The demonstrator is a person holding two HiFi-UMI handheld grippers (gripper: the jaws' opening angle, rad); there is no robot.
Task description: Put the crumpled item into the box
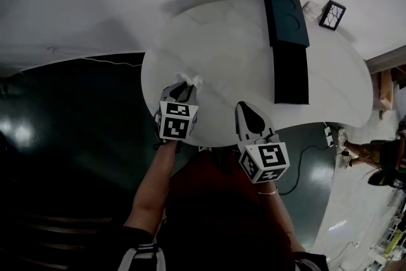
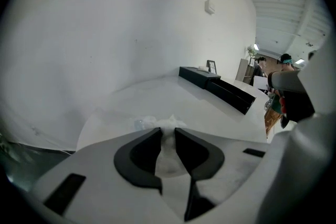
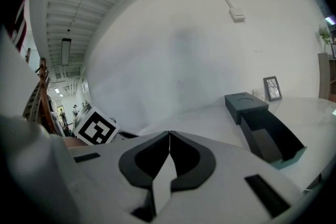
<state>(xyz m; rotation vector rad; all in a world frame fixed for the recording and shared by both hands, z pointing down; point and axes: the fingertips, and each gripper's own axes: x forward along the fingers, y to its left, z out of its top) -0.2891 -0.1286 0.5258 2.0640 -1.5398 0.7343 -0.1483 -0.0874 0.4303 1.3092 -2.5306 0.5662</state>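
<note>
Nearest the head camera, the left gripper [image 1: 183, 87] reaches over the near edge of the white table [image 1: 228, 41], left of centre. The crumpled item [image 1: 191, 80] is only a white tuft at its tips. The left gripper view shows more: both jaws pinch the item between their pads. At lower centre, the right gripper [image 1: 245, 108] has its jaws pressed together on nothing, as its own view shows. The dark box [image 1: 290, 76] lies open at upper right, well apart.

Crumpled item [image 1: 191, 79]: small white wad, pinched between the left gripper's [image 2: 168, 132] jaws at the table's [image 1: 222, 47] near-left edge. Box [image 1: 291, 73]: dark, long, open-topped, lying flat far right, well apart.
</note>
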